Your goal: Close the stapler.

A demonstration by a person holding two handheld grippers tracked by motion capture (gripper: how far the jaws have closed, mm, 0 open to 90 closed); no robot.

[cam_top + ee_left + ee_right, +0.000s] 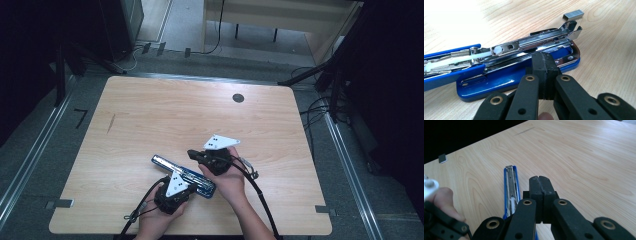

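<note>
A blue stapler [165, 163] lies opened flat on the wooden table [165, 115], near the front middle. In the left gripper view its chrome magazine [536, 42] stands exposed above the blue base [506, 81], and a short strip of staples [573, 15] lies on the wood just past the stapler's far end. My left gripper [543, 58] is shut with nothing in it, its tips right at the base's near edge. My right gripper [540, 181] is shut too and hovers beside the stapler's lid arm [511, 182]. From above, the left gripper [186, 187] sits over the stapler's near end, the right gripper [192, 153] just behind it.
A round cable hole [238, 98] sits at the back of the table and a dark mark [111, 123] at its left. Metal brackets [59, 203] clamp the front corners. Cables trail off the front edge. My left hand [445, 200] shows beside the right gripper's jaws.
</note>
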